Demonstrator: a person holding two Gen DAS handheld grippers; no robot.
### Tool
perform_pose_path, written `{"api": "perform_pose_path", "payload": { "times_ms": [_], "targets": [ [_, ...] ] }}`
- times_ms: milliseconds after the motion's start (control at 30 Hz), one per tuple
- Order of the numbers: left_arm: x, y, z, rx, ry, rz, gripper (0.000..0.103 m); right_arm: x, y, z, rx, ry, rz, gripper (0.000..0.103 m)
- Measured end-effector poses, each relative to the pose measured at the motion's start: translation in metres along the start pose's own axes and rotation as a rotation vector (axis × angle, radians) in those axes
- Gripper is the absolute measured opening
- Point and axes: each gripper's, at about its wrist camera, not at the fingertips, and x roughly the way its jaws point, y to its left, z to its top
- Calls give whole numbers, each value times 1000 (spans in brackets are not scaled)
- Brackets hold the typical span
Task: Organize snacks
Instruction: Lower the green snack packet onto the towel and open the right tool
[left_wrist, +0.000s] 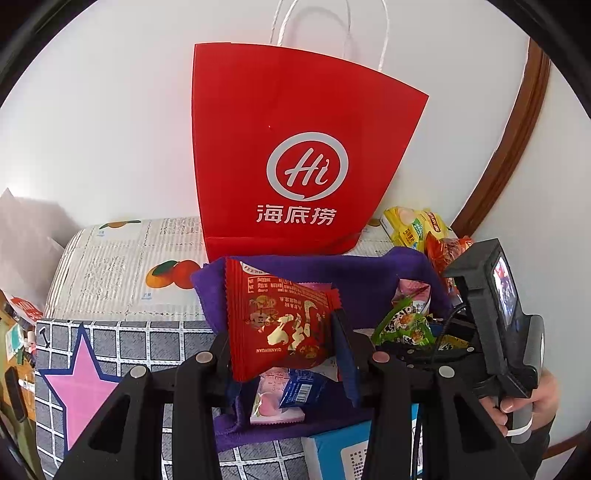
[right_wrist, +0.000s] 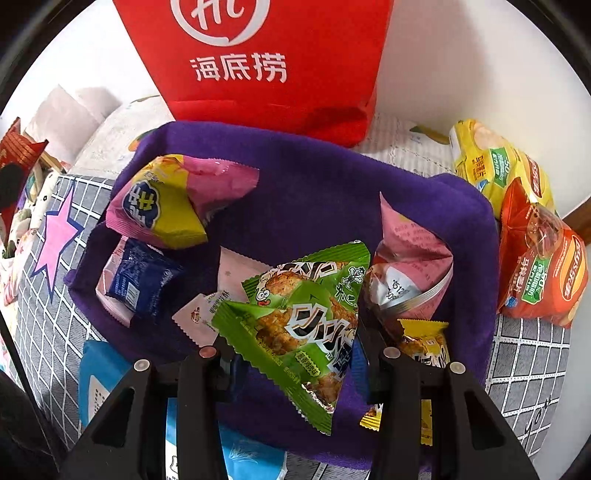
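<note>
My left gripper (left_wrist: 282, 341) is shut on a red snack packet (left_wrist: 273, 317), held up above a purple cloth (left_wrist: 332, 269). My right gripper (right_wrist: 295, 354) is shut on a green snack packet (right_wrist: 299, 317) just over the same purple cloth (right_wrist: 317, 192). On the cloth lie a pink-and-yellow packet (right_wrist: 166, 203), a dark blue packet (right_wrist: 144, 280), a pink pyramid packet (right_wrist: 406, 258) and a yellow packet (right_wrist: 421, 343). A tall red paper bag (left_wrist: 291, 147) stands behind the cloth. In the left wrist view the right gripper's body (left_wrist: 495, 314) shows at the right, gripped by a hand (left_wrist: 532, 398).
Yellow chips (right_wrist: 491, 166) and orange chips (right_wrist: 543, 273) sit by the wall at right. A blue box (right_wrist: 99, 373) lies at the cloth's near edge. The checked tablecloth has a pink star (right_wrist: 55, 236). Clutter lies off the table's left edge (right_wrist: 18, 173).
</note>
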Motion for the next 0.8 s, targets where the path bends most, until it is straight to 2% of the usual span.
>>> {"api": "perform_pose_path", "payload": {
  "times_ms": [533,800],
  "targets": [
    [5,-3,-2,14,17,-4,40,13,2,2,-8,43,-24,46],
    [6,-3,-4,16,24,-8,40,20,3,0,-30,60,-25,55]
  ]
}}
